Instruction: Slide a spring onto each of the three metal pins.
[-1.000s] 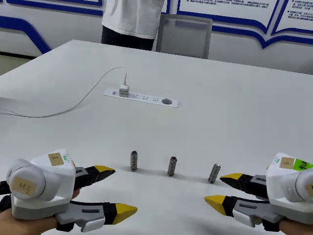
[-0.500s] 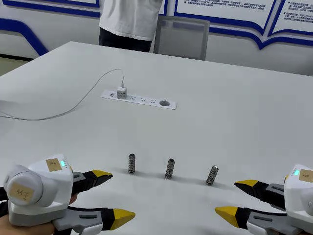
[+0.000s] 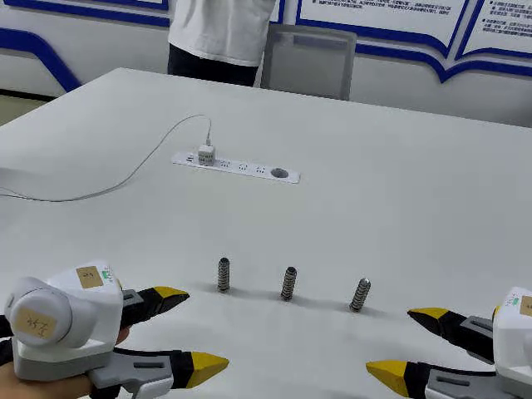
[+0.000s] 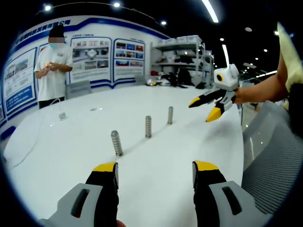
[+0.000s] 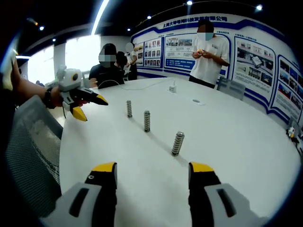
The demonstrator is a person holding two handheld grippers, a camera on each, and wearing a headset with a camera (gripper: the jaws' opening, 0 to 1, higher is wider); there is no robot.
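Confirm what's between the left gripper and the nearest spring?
Nothing: bare white tabletop separates the left gripper from the nearest spring, as the left gripper view shows.

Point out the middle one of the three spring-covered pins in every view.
Head view: the middle spring stands low in the picture, just right of centre, between its two neighbours.
Left gripper view: the middle spring is just above centre, second in a row running up and to the right.
Right gripper view: the middle spring is near centre, second in a row running up and to the left.
Shared landmark: the white charger.
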